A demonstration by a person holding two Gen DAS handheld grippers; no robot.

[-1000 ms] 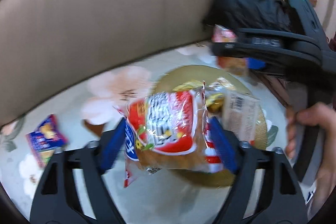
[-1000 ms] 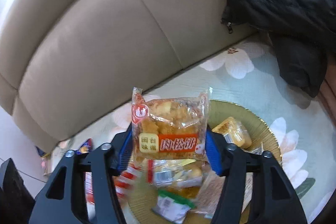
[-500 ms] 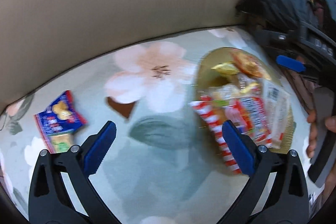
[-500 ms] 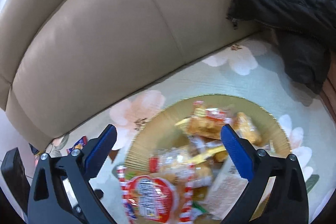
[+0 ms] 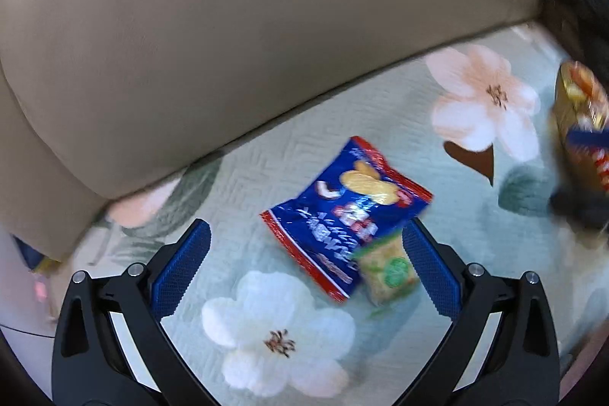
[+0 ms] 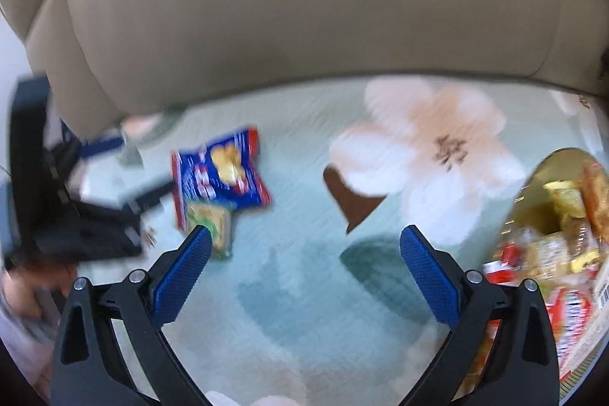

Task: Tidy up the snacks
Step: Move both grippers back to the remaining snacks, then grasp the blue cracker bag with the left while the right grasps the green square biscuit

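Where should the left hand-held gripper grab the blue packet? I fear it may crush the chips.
Probably the blue packet's flat sealed upper edge, approached from above. It lies flat on the floral cover, and a green packet overlaps its lower corner. The left hand-held gripper is open.

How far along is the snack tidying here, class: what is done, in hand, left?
Done: several packets lie piled in the gold tray. In hand: nothing; the left gripper and right gripper are both open and empty. Left: the blue packet and the green packet on the floral cover.
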